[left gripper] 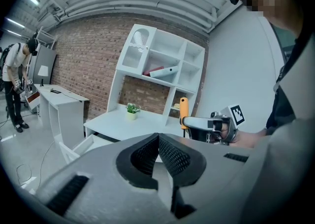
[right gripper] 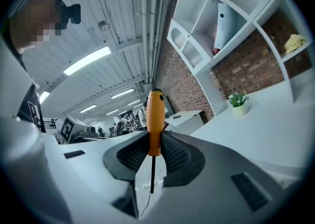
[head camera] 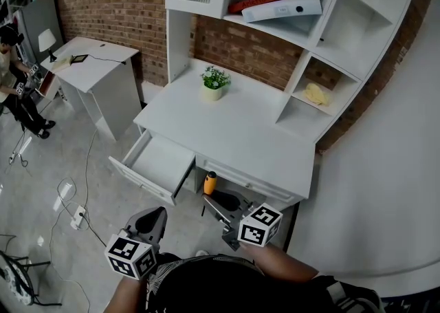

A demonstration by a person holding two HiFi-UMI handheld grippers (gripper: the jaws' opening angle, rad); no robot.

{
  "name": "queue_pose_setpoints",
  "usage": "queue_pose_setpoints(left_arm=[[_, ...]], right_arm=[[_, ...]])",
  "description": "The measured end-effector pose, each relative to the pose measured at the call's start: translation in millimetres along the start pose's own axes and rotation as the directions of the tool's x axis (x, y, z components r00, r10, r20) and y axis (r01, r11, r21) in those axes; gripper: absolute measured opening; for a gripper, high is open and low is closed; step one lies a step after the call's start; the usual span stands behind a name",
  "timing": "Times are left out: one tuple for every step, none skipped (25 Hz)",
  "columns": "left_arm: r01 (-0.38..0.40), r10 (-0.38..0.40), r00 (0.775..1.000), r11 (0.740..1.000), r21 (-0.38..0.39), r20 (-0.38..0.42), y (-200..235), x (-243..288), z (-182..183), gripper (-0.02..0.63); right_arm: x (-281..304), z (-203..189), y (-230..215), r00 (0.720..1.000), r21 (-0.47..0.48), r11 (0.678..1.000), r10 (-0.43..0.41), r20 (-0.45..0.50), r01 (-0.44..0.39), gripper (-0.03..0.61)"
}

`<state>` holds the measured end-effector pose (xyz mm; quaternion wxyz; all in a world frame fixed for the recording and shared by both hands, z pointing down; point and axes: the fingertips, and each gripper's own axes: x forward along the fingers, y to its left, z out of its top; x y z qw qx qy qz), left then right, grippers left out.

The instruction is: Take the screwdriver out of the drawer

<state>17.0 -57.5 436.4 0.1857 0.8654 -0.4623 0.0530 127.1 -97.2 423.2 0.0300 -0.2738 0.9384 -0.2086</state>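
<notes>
My right gripper (right gripper: 153, 151) is shut on the screwdriver (right gripper: 155, 119), pinching the lower part of its orange handle; the thin black shaft points back toward the camera. In the head view the screwdriver (head camera: 210, 182) stands upright in the right gripper (head camera: 218, 200), just in front of the white desk (head camera: 240, 136) and to the right of the open drawer (head camera: 157, 164), whose inside shows nothing. My left gripper (head camera: 152, 221) hangs lower left, away from the drawer; its jaws (left gripper: 158, 142) are shut with nothing between them. The left gripper view shows the screwdriver (left gripper: 183, 112) held by the right gripper (left gripper: 189, 122).
A small potted plant (head camera: 214, 84) stands on the desk top. The hutch shelves hold a binder (head camera: 282, 7) and a yellow cloth (head camera: 315, 93). A second white table (head camera: 96, 71) and a person (head camera: 14, 91) are at far left. Cables and a power strip (head camera: 77, 217) lie on the floor.
</notes>
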Motion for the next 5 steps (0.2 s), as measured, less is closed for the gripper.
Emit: queue_pose_setpoints(left_arm=[[0.000, 0.000, 1.000, 1.000, 0.001, -0.001, -0.1, 0.7, -0.3, 0.017], [0.000, 0.000, 1.000, 1.000, 0.001, -0.002, 0.1, 1.2, -0.9, 0.017], [0.000, 0.000, 1.000, 1.000, 0.000, -0.002, 0.3, 1.6, -1.4, 0.017], [-0.001, 0.001, 1.000, 1.000, 0.000, -0.003, 0.7, 1.8, -1.9, 0.017], [-0.002, 0.002, 1.000, 1.000, -0.001, -0.004, 1.1, 2.0, -2.4, 0.017]], right_arm=[[0.1, -0.4, -0.9, 1.000, -0.001, 1.000, 0.001, 0.000, -0.001, 0.078], [0.2, -0.7, -1.5, 1.000, 0.000, 1.000, 0.001, -0.001, -0.001, 0.078], [0.4, -0.8, -1.8, 1.000, 0.001, 1.000, -0.001, -0.001, 0.001, 0.078], [0.7, -0.9, -1.9, 1.000, 0.004, 1.000, -0.002, -0.001, 0.002, 0.077], [1.0, -1.0, -2.0, 1.000, 0.006, 1.000, -0.003, -0.001, 0.003, 0.078]])
